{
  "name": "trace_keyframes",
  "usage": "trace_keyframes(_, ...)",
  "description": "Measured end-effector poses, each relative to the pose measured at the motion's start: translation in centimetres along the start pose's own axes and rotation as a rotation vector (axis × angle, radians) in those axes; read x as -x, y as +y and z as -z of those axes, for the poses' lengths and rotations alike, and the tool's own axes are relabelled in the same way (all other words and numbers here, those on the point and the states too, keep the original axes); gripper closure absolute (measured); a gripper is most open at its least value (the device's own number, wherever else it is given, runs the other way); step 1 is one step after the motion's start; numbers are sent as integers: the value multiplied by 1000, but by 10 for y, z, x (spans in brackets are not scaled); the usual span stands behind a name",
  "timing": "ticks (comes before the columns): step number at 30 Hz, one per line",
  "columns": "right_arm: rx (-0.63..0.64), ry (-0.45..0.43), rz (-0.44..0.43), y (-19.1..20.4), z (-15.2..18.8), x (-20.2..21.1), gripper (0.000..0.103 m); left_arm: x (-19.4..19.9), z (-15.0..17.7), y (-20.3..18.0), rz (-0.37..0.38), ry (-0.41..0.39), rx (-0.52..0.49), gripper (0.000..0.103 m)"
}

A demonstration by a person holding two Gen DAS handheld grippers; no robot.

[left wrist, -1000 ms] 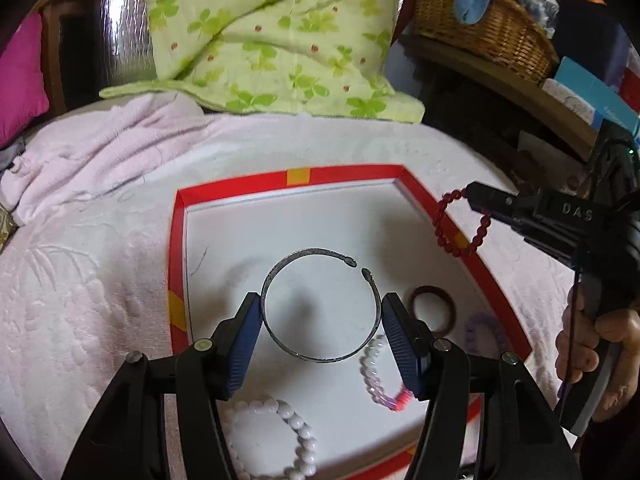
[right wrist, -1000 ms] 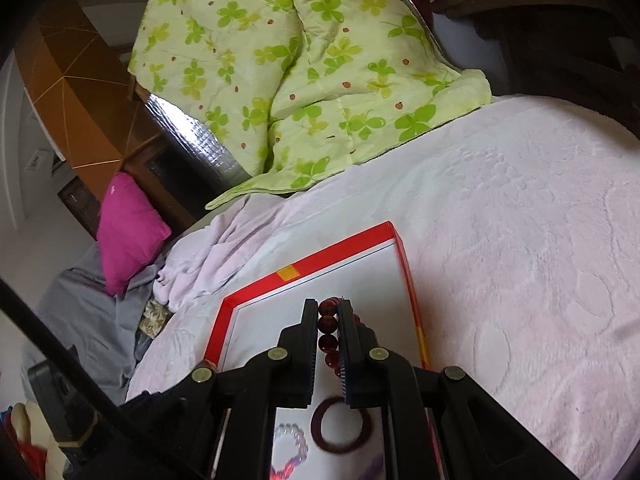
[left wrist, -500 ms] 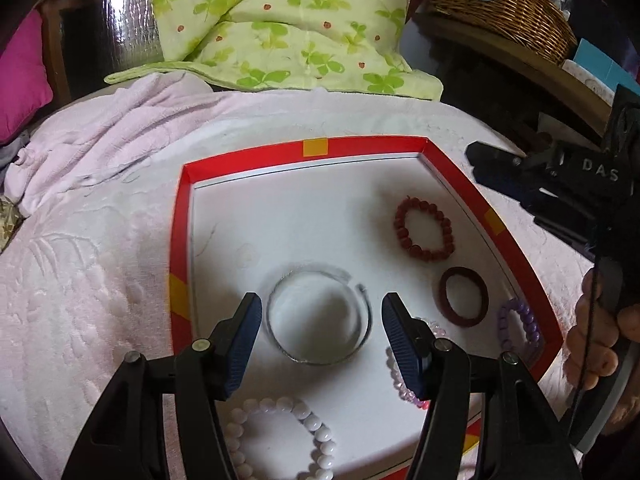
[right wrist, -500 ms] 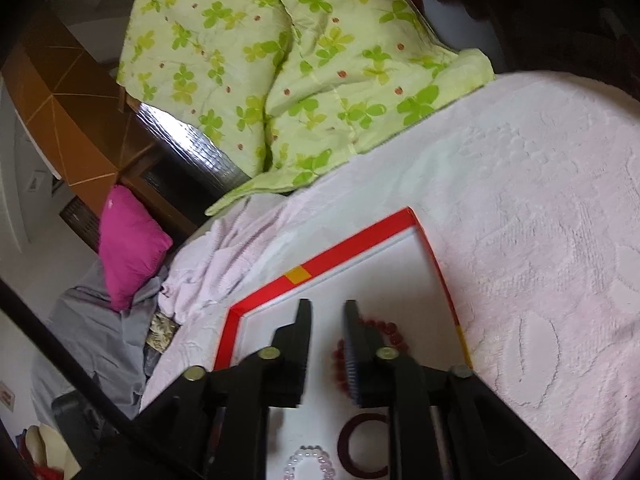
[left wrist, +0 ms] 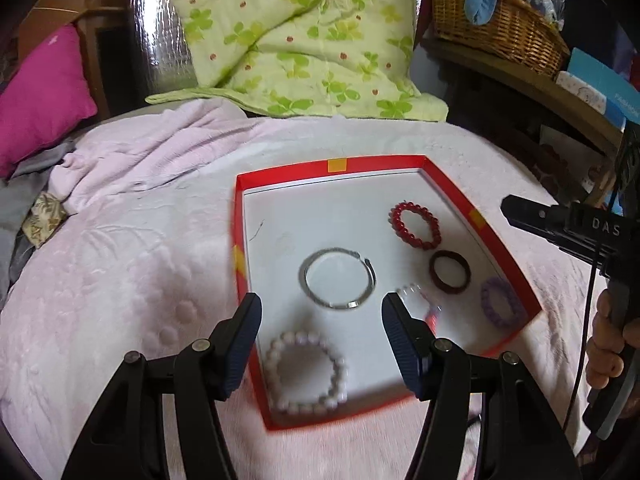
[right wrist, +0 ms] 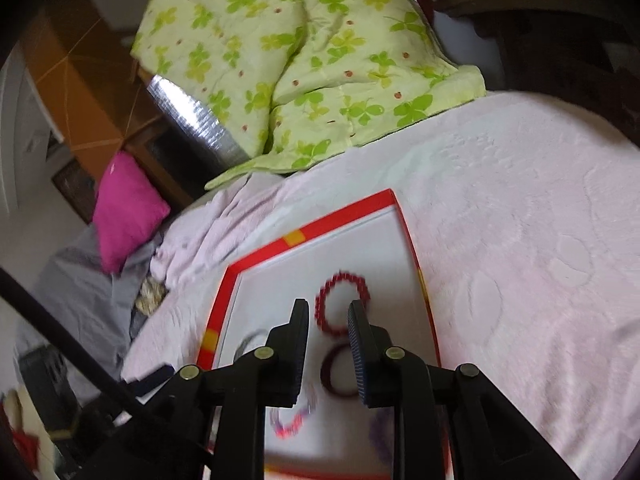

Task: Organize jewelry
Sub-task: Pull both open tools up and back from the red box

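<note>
A red-rimmed white tray (left wrist: 448, 182) lies on the pink bedspread. In it lie a silver bangle (left wrist: 338, 278), a red bead bracelet (left wrist: 414, 224), a dark maroon ring bangle (left wrist: 450, 271), a purple bead bracelet (left wrist: 500, 308), a white pearl bracelet (left wrist: 306, 376) and a white-and-pink bead bracelet (left wrist: 424, 300). My left gripper (left wrist: 322, 316) is open and empty above the tray's near end. My right gripper (right wrist: 328, 316) is open and empty above the red bead bracelet (right wrist: 342, 304) and the maroon bangle (right wrist: 338, 368); it also shows at the right of the left wrist view (left wrist: 552, 220).
A green clover quilt (left wrist: 296, 40) lies behind the tray. A magenta pillow (left wrist: 40, 92) is at the left. A wicker basket (left wrist: 496, 28) stands on a wooden shelf at the back right. A crumpled pink blanket (left wrist: 140, 152) lies left of the tray.
My right gripper opened and dropped the red bead bracelet into the tray, then drew back. My left gripper let go of the silver bangle and pulled back and up.
</note>
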State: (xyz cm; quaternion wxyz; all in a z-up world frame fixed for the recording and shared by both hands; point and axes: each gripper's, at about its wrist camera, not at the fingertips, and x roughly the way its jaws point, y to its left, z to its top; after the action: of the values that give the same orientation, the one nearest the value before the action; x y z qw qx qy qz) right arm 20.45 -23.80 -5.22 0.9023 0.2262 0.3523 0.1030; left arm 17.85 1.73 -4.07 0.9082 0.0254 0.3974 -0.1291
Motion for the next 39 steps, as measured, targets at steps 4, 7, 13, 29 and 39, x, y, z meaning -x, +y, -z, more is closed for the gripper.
trace_keyframes(4, 14, -6, -21, 3, 16, 33, 80, 17, 20, -1, -22, -1, -20, 39)
trace_keyframes(7, 17, -2, -26, 1, 36, 59, 80, 28, 43, 3, -29, 17, -3, 39)
trace_keyframes(13, -26, 52, -14, -12, 82, 92, 80, 50, 99, 4, -9, 77, 52, 39)
trace_keyframes(29, 25, 90, -38, -5, 163, 149, 80, 80, 192, -30, -44, 97, -67, 23)
trace_keyframes(39, 35, 20, 29, -3, 188, 176, 80, 69, 208, -18, -55, 146, -3, 7)
